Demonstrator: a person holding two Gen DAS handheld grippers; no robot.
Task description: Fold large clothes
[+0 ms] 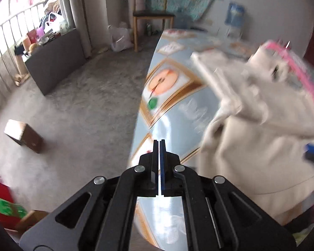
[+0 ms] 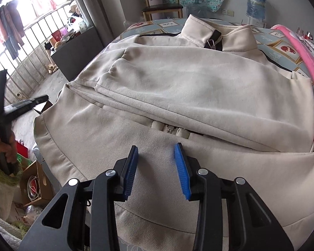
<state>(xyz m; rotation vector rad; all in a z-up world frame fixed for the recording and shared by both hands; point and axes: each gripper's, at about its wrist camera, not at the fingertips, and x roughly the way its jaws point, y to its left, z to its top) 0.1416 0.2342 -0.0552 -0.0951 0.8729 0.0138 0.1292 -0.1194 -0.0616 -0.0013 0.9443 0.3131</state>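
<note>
Right tongs [image 2: 156, 171] hung spread right over the jacket's [image 2: 178, 87] near hem; left tongs [image 1: 159, 163] pressed together, empty, off its side.

The right claw [image 2: 156, 163] hangs open over the beige jacket [image 2: 178, 87], which lies on the tabletop [image 2: 282, 39] with a sleeve [image 2: 167, 71] folded across it. The left claw [image 2: 21, 104] is off the tabletop's left edge.
</note>
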